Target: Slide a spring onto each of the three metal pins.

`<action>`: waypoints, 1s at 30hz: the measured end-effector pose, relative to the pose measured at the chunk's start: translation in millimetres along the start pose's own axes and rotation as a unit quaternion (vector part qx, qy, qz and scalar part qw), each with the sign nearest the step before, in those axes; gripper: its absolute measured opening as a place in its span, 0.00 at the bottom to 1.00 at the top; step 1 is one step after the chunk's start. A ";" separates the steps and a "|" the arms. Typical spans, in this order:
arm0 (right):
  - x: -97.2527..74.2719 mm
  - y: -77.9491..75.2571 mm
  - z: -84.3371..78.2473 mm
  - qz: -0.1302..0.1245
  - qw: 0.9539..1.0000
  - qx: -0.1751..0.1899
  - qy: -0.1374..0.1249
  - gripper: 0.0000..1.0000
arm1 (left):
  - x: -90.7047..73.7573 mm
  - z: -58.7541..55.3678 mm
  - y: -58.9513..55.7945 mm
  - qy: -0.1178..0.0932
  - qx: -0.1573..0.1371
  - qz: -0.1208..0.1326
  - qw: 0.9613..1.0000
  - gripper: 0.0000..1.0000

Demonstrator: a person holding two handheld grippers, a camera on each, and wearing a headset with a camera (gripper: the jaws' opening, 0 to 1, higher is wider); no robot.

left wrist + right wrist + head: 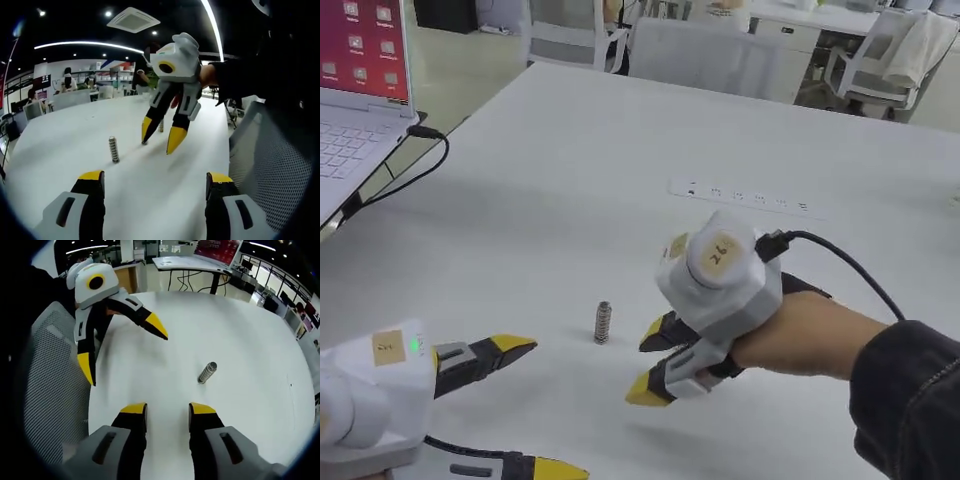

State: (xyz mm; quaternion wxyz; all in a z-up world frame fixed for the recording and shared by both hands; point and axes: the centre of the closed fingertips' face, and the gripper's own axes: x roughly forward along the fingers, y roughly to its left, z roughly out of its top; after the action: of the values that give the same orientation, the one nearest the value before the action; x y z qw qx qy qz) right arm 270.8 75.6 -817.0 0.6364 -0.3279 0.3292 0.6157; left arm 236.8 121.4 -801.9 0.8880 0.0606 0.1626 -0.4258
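A single spring (603,322) stands upright on the white table (570,170), between the two grippers and touching neither. Left gripper (556,406): jaws spread wide, holding nothing. Right gripper (636,372): jaws parted less widely (yellow tips pointing toward the spring), likewise empty.

The left gripper (540,405) and right gripper (648,362) are both chunky white plastic with dark jaws tipped yellow, tan sticker (718,255) on each. Black cable (850,262) off the right one, dark denim sleeve (910,390) behind it.
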 end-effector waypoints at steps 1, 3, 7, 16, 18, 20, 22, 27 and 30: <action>-0.9 2.2 -0.8 -0.002 1.000 0.000 -0.003 0.32 | 0.3 0.2 -0.1 0.000 0.000 0.000 1.000 0.80; -3.0 4.4 -0.4 -0.009 1.000 0.002 -0.013 0.34 | 0.7 1.0 0.0 -0.001 0.000 -0.001 1.000 0.80; -7.8 8.7 0.9 -0.016 0.999 0.008 -0.035 0.35 | 1.2 1.4 -0.1 -0.002 -0.002 -0.001 1.000 0.80; -14.1 19.3 -8.3 -0.019 0.997 0.030 -0.065 0.39 | 2.8 3.5 -3.9 -0.005 -0.004 -0.003 1.000 0.80; -17.1 19.8 -10.6 -0.020 0.997 0.038 -0.071 0.40 | 3.0 3.9 -4.7 -0.005 -0.004 -0.003 1.000 0.80; -20.4 21.0 -11.7 -0.021 0.996 0.042 -0.079 0.40 | 3.5 4.1 -5.6 -0.005 -0.004 -0.004 1.000 0.80; -23.0 21.9 -12.6 -0.023 0.995 0.046 -0.085 0.41 | 4.0 4.4 -6.5 -0.004 -0.004 -0.004 1.000 0.81; -28.4 24.5 -17.3 -0.028 0.992 0.064 -0.104 0.45 | 5.0 6.8 -8.0 -0.006 -0.004 -0.005 1.000 0.81; -31.0 27.0 -20.0 -0.034 0.991 0.065 -0.116 0.49 | 5.5 7.3 -9.2 -0.006 -0.003 -0.007 1.000 0.81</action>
State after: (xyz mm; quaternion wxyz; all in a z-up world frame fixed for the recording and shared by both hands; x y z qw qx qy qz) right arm 242.7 42.3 -803.1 0.7105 -0.2234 0.2813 0.6052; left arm 234.7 109.8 -796.6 0.8861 0.0544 0.1588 -0.4319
